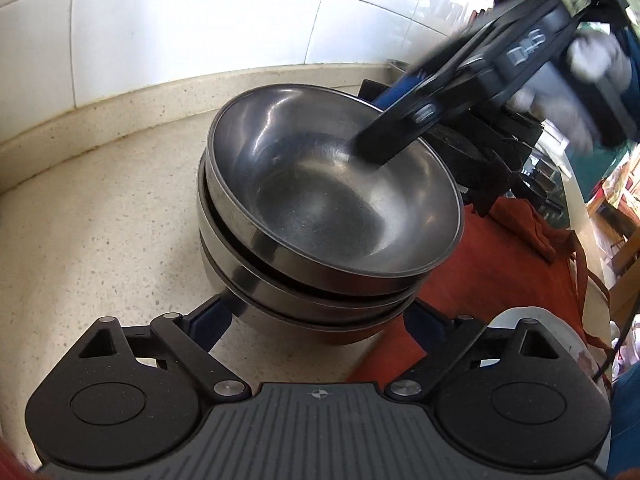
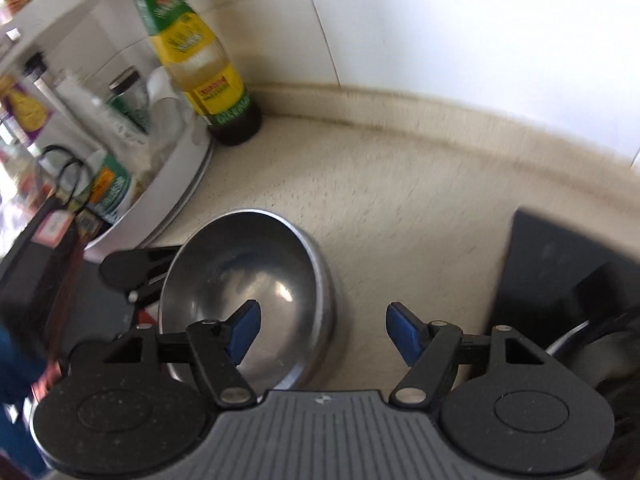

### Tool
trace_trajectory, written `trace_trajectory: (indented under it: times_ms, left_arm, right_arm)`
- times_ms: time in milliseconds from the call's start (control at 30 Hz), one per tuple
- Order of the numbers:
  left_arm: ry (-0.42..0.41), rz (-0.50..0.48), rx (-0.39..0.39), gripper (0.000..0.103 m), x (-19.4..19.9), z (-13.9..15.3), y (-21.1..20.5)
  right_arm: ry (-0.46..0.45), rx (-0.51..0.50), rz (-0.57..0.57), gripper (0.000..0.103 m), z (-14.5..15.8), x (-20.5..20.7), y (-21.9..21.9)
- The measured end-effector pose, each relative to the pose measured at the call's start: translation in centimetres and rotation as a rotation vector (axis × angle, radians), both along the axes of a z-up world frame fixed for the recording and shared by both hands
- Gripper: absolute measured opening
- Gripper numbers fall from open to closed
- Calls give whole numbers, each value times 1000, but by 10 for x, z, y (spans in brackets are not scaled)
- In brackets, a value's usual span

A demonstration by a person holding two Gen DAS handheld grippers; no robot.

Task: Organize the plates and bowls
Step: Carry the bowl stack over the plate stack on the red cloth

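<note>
A stack of steel bowls (image 1: 320, 216) is sitting mid-counter (image 1: 100, 240), the left gripper (image 1: 316, 320) spread wide around its base at 6 o'clock. The right gripper (image 2: 320, 332), also wide, is straddling the top rim at 2 o'clock; closing squarely should seat the top bowl level.

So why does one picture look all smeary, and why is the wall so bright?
Right wrist view: the camera seems to be moving, so the yellow bottle and counter smear. Left wrist view: the stacked steel bowls are sharp, only the right gripper blurs; light washes out the white tiles, and the fisheye lens bends the counter edge.
</note>
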State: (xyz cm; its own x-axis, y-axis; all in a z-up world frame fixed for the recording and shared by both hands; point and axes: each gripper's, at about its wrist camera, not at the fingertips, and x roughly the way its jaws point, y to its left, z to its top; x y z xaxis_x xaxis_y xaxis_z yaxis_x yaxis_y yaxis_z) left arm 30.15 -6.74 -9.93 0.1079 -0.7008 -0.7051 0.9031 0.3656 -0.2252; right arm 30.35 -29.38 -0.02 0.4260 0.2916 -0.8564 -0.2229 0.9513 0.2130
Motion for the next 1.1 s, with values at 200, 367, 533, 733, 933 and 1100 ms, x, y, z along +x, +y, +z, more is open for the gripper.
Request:
trace_trajectory:
  times_ms: [200,367,533,733,933,1100]
  left_arm:
    - [29,-12,7,95,4,9,1]
    - [23,-37,16,96,14,10,-6]
    - [7,-52,47,97,15,7,-15]
    - [-31,-54,78,100,27,3,-33]
    - [-118,-17,119,103,32,1,-43]
    - [-148,2,127,103,24,3,-40]
  right_arm:
    - [50,-211,389,70,13,-16,-1]
    - [58,-196,550,70,-27,18,-1]
    - [48,-205,761,69,-58,46,4]
    - [-71,-206,936,71,-76,57,9]
    - [-133,-177,977,70,-76,71,9]
    - [-181,-197,942,71,-74,52,15]
